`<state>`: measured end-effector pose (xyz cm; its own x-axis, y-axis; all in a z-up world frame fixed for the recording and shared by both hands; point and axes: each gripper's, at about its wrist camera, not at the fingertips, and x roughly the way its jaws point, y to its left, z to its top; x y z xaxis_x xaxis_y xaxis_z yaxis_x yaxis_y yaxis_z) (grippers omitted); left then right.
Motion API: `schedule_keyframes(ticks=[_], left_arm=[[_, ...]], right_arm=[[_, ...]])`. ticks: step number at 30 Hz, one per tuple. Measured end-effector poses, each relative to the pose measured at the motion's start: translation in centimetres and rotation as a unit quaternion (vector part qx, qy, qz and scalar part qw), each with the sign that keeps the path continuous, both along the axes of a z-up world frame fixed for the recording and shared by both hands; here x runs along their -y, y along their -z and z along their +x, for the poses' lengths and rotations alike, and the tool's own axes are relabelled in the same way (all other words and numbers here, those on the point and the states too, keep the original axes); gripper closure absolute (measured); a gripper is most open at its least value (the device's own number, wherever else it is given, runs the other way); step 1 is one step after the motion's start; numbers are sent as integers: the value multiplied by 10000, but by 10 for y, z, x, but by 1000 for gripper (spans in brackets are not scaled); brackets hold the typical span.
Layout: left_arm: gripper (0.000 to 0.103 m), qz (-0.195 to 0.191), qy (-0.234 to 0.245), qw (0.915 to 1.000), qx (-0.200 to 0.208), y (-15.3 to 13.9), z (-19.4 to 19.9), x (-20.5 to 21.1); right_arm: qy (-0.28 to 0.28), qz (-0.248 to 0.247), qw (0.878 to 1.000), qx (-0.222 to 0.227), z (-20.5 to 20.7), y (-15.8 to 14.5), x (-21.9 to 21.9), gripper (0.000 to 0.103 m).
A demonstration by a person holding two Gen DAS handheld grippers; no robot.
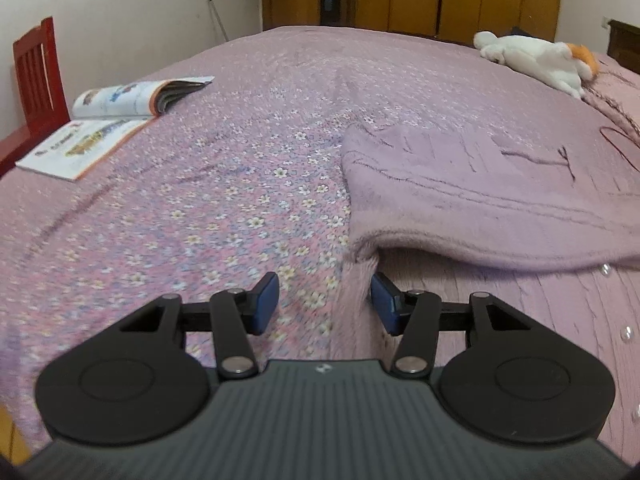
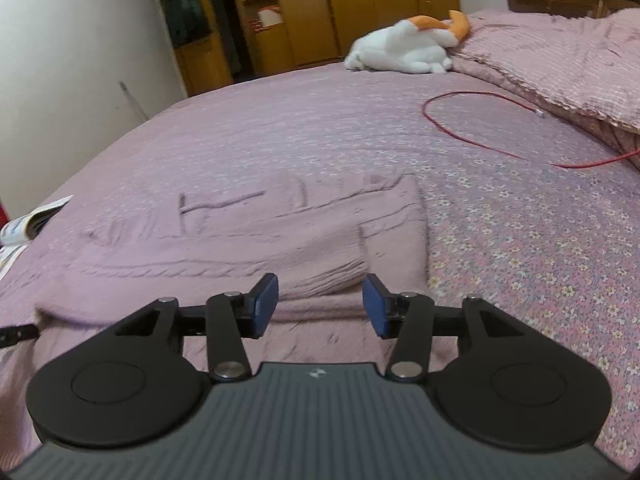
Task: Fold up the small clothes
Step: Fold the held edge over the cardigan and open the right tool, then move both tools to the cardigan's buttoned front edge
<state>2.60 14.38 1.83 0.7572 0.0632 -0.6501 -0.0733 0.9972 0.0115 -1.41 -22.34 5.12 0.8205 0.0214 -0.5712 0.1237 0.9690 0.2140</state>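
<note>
A lilac knitted sweater (image 1: 480, 200) lies on the bed, its upper part folded over the lower part, which has small pearl buttons. It also shows in the right wrist view (image 2: 260, 240), with a sleeve folded across it. My left gripper (image 1: 324, 304) is open and empty, low over the sweater's left edge near the fold. My right gripper (image 2: 320, 304) is open and empty, just above the sweater's near right part by the sleeve cuff.
The bed has a pink floral cover (image 1: 240, 140). An open magazine (image 1: 116, 120) lies at its left edge by a red chair (image 1: 36, 76). A white and orange plush toy (image 2: 404, 46), a red cable (image 2: 480, 136) and a pillow (image 2: 560, 60) lie towards the headboard. Wooden wardrobes stand behind.
</note>
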Motion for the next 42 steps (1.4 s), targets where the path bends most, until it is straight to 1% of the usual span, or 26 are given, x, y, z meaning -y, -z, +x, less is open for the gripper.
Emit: schedule_keyframes(ticks=[6,11,12,15,19,22,25,29,31,34,39,41,42], left_arm=[[50,34,178,9998,-46,-16,-24,2],[49,34,394,9991,-129,-26,-44,7],[48,38,459,9988,-138,-28,-49,10],[42,169,676,9974,-162,-33,-63,18],[42,393,948,9945,-215,-35,-84,31],[42,417,1117,9925,-271,-34,-98,38],[42,467,1319,9896,-343,-30,-111,45],[41,726,1595,9832,-505,-19,-126,57],[41,785,1686,9808,-588,-15,-131,60],[41,793,1808,9775,-744,-8,-136,63],[41,921,2066,9687,-1026,3,-142,66],[38,987,2283,9620,-1124,6,-146,69],[31,1022,2410,9581,-1161,8,-149,70]], right_arm=[[-522,-63,9986,53,-33,-21,-12,40],[-789,-88,9968,135,-67,-38,-19,35],[-847,-96,9962,158,-75,-41,-20,34],[-1032,-201,9942,226,-100,-49,-25,32],[-1270,-391,9908,252,-131,-57,-28,31],[-1430,-577,9878,233,-151,-60,-28,26],[-1593,-841,9835,138,-166,-55,-31,22],[-1831,-1128,9765,-138,-182,-39,-37,21],[-1958,-1258,9722,-259,-188,-30,-41,20],[-2153,-1508,9638,-448,-194,-15,-50,17],[-2525,-1776,9484,-721,-200,7,-66,14],[-2609,-1934,9424,-799,-201,16,-72,13],[-2639,-2030,9393,-827,-201,20,-75,11]])
